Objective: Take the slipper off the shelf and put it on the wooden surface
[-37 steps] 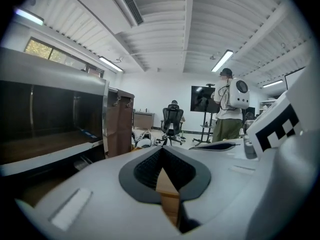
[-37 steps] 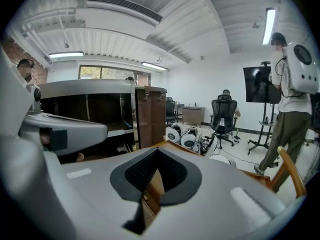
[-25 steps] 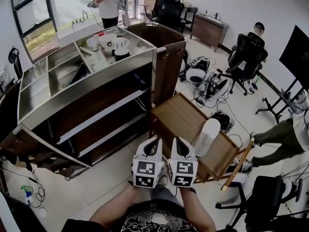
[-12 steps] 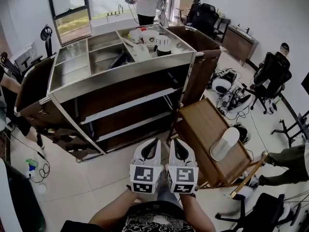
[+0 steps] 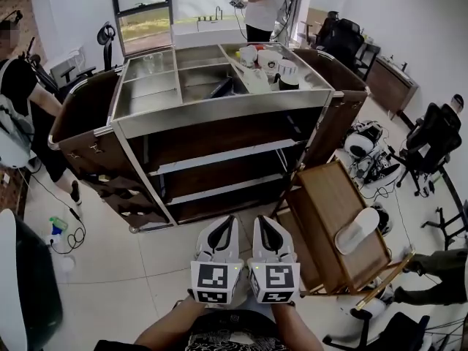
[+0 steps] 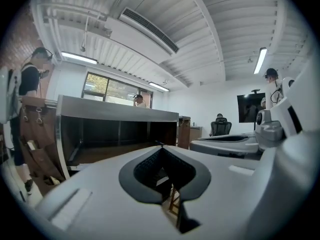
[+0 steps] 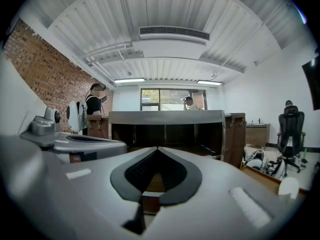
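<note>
One white slipper (image 5: pixel 357 230) lies flat on the wooden surface (image 5: pixel 322 196), clear of the shelf (image 5: pixel 219 115), ahead and to the right of the right gripper (image 5: pixel 265 221) fingertips. Placement appears complete. Its long axis runs diagonally away-right (toe end unclear). The left gripper (image 5: pixel 225 221) and the right are clenched, empty and side by side, probably idle.

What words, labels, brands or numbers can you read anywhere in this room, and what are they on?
None can be read.
Cubes on the left hand-held gripper and right hand-held gripper: black-and-white square marker patterns only, no letters.
Cups on top of the steel shelf: any print is too small to read.
</note>
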The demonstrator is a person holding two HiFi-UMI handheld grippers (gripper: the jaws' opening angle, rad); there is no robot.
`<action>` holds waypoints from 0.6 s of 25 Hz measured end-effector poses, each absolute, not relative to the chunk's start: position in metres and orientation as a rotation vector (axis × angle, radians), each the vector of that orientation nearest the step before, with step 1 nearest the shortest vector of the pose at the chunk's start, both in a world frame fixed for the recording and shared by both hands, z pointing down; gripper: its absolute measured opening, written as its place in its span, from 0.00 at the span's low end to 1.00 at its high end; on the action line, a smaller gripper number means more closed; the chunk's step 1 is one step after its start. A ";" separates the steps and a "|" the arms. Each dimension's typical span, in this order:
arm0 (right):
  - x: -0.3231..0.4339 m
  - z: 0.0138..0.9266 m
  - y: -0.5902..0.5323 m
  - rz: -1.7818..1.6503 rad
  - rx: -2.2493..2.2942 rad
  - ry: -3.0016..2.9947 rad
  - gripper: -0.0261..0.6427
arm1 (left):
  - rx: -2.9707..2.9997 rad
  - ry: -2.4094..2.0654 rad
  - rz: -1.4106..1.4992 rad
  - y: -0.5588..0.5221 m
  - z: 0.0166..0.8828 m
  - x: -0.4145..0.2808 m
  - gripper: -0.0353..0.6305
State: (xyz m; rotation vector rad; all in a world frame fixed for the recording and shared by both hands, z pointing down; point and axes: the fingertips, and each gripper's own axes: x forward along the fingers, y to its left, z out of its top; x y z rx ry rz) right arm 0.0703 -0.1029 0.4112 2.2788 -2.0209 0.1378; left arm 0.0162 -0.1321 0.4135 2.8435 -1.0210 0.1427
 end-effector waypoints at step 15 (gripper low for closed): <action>-0.005 0.409 -0.136 0.109 2.121 -2.215 0.04 | 2.750 -1.250 0.134 -0.154 0.417 -0.064 0.06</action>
